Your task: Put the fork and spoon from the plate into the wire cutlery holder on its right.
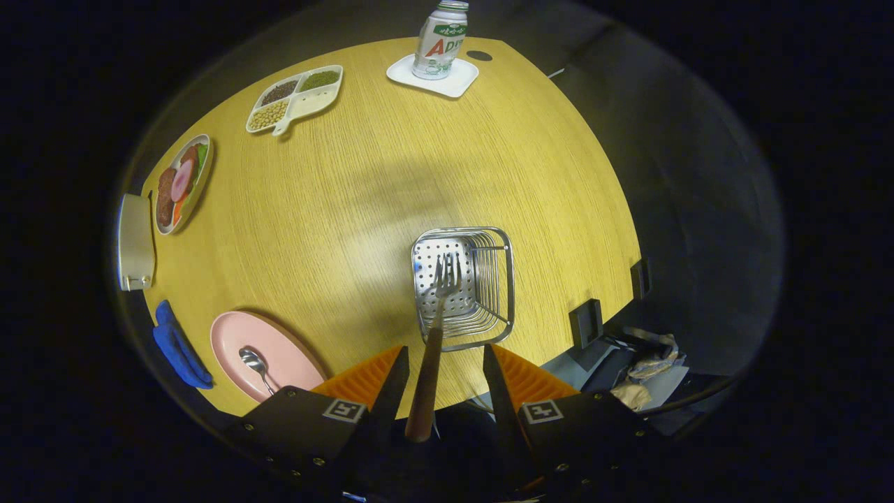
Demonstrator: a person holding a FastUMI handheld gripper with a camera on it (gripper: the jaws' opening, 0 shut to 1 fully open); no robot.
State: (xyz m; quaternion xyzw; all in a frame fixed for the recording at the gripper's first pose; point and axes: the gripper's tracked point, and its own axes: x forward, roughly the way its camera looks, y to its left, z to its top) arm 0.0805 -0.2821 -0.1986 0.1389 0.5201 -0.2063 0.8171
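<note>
A fork [427, 370] with a wooden handle has its tines down in the square wire cutlery holder [506, 279], over the perforated bottom. Its handle leans back over the holder's near rim and runs between my fingers. My gripper [445, 356] is open just short of the holder, and there is a gap on each side of the handle. To the left of the fingers lies the pink plate [293, 356] with the spoon [255, 363] on it, bowl pointing away.
On the wooden table [363, 175], a bottle [440, 38] on a white coaster stands far back. A divided tray of beans [297, 98] and a food plate [181, 183] lie left. A blue cloth [178, 346] lies beside the pink plate. The table edge runs right of the holder.
</note>
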